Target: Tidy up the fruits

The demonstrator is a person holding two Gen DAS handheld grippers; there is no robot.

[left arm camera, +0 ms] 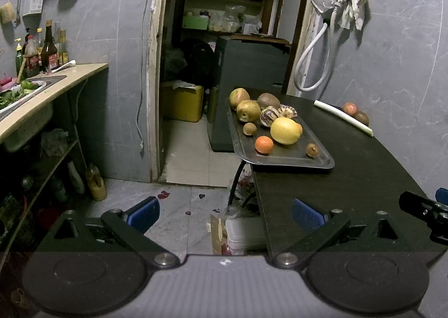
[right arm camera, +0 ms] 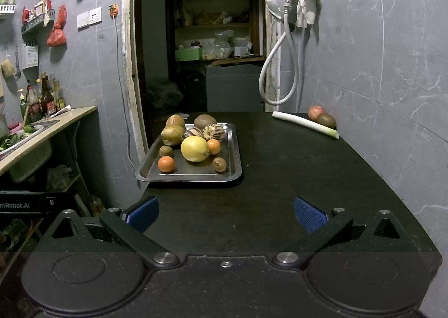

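Note:
A metal tray (right arm camera: 193,177) (left arm camera: 291,161) sits at the left edge of the black table (right arm camera: 280,178), partly overhanging it. It holds several fruits: a large yellow lemon (right arm camera: 194,148) (left arm camera: 285,130), two small oranges (right arm camera: 166,164) (right arm camera: 214,146), pears (right arm camera: 171,135), kiwis and striped fruits. A red apple (right arm camera: 316,112) and a kiwi (right arm camera: 326,120) lie by the right wall. My left gripper (left arm camera: 225,215) is open and empty, near the table's left front corner. My right gripper (right arm camera: 226,214) is open and empty over the table's front.
A leek stalk (right arm camera: 305,124) lies in front of the apple and kiwi. A counter (right arm camera: 56,124) with a sink and bottles stands at left. A dark doorway (right arm camera: 210,51) is behind the table. A hose (right arm camera: 277,71) hangs on the right wall.

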